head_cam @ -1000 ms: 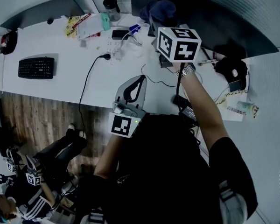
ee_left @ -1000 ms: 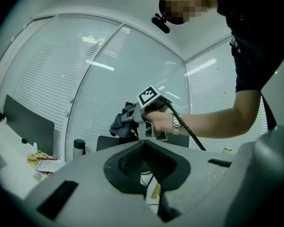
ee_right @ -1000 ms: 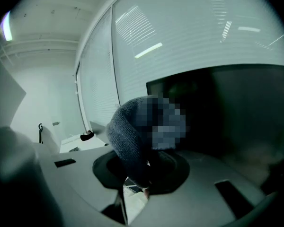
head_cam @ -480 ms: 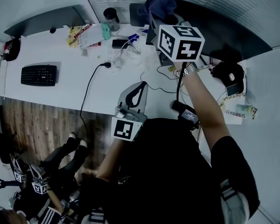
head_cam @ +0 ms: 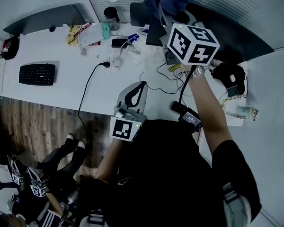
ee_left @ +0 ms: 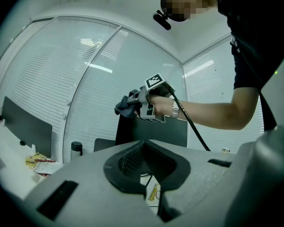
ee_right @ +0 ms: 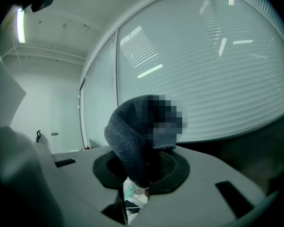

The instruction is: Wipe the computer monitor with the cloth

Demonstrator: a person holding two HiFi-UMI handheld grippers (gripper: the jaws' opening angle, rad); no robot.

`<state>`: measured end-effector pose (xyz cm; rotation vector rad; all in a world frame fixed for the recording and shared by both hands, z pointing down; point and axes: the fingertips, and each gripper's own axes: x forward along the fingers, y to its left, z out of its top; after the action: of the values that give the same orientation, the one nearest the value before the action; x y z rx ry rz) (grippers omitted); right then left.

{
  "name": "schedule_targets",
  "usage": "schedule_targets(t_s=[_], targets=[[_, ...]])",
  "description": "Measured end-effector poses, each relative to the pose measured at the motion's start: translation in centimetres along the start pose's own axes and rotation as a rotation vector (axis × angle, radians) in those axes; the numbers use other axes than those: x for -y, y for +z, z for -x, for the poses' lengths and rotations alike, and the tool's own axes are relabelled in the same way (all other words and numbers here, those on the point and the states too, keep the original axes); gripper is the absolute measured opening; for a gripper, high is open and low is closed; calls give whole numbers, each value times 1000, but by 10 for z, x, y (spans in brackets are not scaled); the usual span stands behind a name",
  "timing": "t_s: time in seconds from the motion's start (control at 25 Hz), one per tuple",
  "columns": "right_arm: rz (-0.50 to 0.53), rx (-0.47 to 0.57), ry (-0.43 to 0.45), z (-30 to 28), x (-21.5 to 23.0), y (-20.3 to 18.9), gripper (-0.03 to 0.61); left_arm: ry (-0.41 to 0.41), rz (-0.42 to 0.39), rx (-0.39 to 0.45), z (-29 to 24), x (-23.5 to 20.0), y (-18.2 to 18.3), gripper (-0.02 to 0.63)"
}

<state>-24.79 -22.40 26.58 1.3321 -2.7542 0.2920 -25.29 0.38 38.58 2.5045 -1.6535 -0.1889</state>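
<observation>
White blinds and glass partitions closed off the room behind a long white desk (head_cam: pixel 61 84) strewn with cables and small clutter. The right claw (ee_right: pixel 137 183) was clamped on the cloth (ee_right: pixel 130 141), a dark, thick, knit-looking wad that rose out of its tips and flopped forward over them. Seen from the left gripper view, that wad hung just ahead of the claw, at the upper left corner of the dark monitor (ee_left: pixel 170 134), whose panel spread below and to the claw's right; whether fabric touched the screen could not be told. The left claw (ee_left: pixel 151 193) was held low and well back from the monitor, its jaws drawn together with nothing between them.

The cloth looked light, soft and limp, likely to sag and fold rather than hold a shape. The pinch on a gathered fold seemed sound, since it left a cushion of fabric beyond the tips. The screen was probably fragile and free to rock on its stand, so gentle pressure with only fabric meeting it seemed wise.
</observation>
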Motion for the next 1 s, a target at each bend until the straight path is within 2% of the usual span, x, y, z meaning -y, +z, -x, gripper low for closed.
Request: schedule_targets(t_s=[0.2,0.36,0.56,0.88,1.0], targets=[[5,8,6,26,20,-1,72,-1,-10,-17,-8,-4,0,6],[-17,14,-27,57,48,-9,72,-32,-32,-8,-20,3,4,6],[-57,29,-39,101,83,-11,72,-86,-57,-19,-35,28,5,6],[-166,77,18,193,126,-3,72,-112,-68,-33,-57,79,6,6],[-175,81,18,229,141,-3,72,-144,-81,-22,-66,106,9,6]])
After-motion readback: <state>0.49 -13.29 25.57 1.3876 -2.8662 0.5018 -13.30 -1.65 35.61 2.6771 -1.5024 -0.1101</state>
